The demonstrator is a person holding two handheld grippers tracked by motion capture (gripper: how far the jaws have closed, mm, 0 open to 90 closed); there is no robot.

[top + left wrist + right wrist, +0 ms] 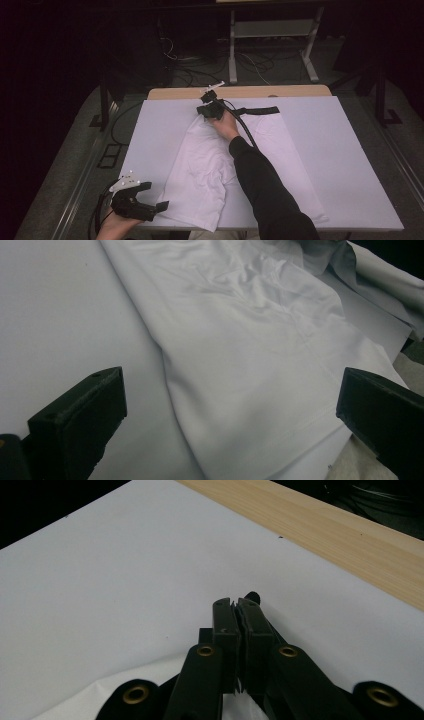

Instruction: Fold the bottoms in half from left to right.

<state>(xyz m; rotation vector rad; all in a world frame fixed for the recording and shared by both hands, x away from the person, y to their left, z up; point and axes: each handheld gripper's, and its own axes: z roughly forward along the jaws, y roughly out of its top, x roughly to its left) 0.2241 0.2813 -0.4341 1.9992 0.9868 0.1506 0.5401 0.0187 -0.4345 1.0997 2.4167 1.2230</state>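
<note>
My left gripper (159, 196) gapes at seven o'clock, the shirt (210, 170) just off its tips; my right gripper (202, 111) at twelve is clamped on the shirt's far edge.

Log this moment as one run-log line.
right gripper: shut on white shirt, far edge | left gripper: open, at near-left corner | table: white cover
</note>
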